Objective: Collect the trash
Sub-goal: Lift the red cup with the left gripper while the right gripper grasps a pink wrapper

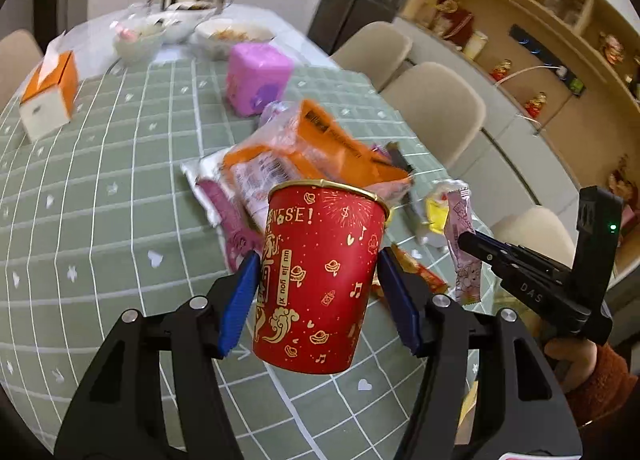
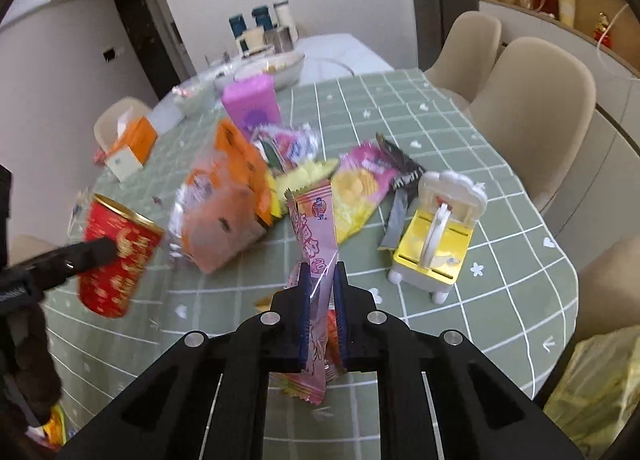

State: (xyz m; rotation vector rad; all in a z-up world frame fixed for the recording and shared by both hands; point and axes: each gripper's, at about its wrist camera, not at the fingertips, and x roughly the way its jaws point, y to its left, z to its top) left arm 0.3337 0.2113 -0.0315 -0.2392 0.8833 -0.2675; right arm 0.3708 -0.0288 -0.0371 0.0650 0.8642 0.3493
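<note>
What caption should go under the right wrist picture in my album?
The right claw pinches a pink snack wrapper above the littered green table.

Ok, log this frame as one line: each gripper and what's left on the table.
left gripper: shut on red cup, lifted | right gripper: shut on pink wrapper | table: orange bag, yellow packet remain

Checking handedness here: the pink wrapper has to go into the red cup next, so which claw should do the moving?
Probably the right claw: it pinches the pink wrapper, light and free to lift. The left claw holds the red cup mouth-up, so it need only keep it steady.
</note>
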